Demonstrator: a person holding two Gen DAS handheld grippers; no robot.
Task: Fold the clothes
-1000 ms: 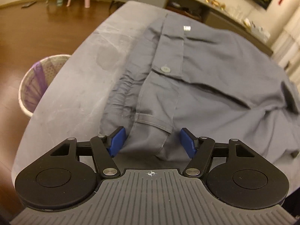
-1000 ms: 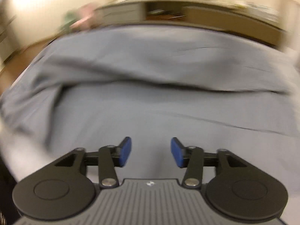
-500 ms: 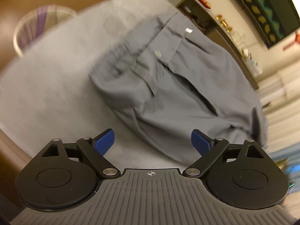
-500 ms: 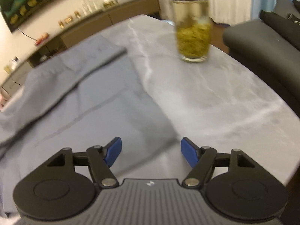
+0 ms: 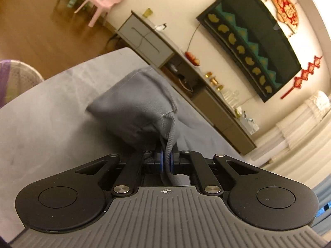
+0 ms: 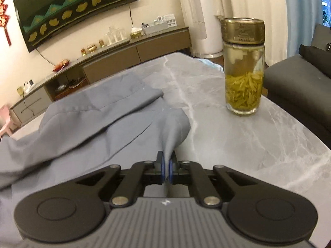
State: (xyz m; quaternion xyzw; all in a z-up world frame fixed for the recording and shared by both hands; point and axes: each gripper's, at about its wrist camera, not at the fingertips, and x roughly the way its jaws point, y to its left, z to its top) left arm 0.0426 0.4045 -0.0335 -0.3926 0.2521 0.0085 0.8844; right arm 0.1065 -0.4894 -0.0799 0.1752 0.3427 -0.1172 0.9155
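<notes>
Grey trousers (image 5: 136,107) lie on a grey marble table (image 5: 45,124). My left gripper (image 5: 166,161) is shut on the waistband end, which is bunched and lifted off the table in front of the fingers. In the right wrist view the trousers (image 6: 86,119) spread to the left. My right gripper (image 6: 166,169) is shut on a pinched fold at the leg end, pulled up into a ridge. The table top (image 6: 258,144) shows to the right.
A glass jar of green tea leaves with a gold lid (image 6: 244,66) stands on the table at the right. A dark sofa (image 6: 300,82) is beyond the table edge. A wicker bin (image 5: 14,78) stands on the floor at the left. A sideboard (image 5: 206,95) runs along the wall.
Both grippers were open over the trousers and are now shut on the cloth. The left one has lifted the waistband end; the right one has pinched the leg end.
</notes>
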